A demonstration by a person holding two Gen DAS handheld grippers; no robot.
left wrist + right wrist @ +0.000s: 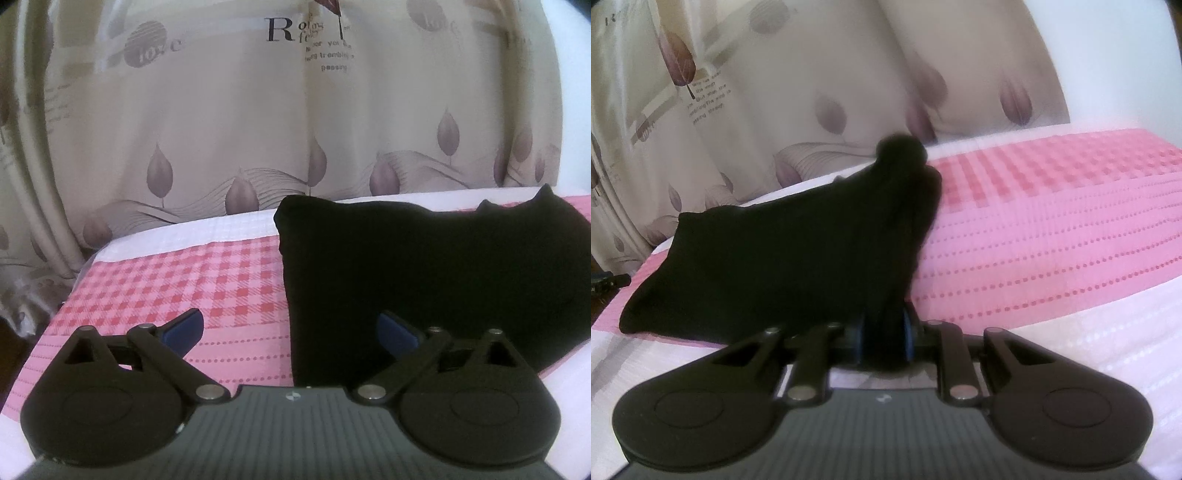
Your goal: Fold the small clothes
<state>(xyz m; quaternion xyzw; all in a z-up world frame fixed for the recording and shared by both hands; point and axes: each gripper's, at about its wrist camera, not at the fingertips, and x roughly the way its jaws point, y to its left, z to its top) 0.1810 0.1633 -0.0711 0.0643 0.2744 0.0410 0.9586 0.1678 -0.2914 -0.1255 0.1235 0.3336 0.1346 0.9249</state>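
Note:
A small black garment lies on a pink checked cloth over a white surface. In the left wrist view my left gripper is open and empty, its blue-padded fingers astride the garment's near left edge, just above the cloth. In the right wrist view my right gripper is shut on the right end of the black garment and lifts it; the cloth rises in a bunched ridge ahead of the jaws. The garment's left part still rests flat.
A beige curtain with leaf prints and text hangs close behind the surface. The pink cloth stretches to the right of the garment. A white padded border runs along the near edge. A dark object sits at the far left.

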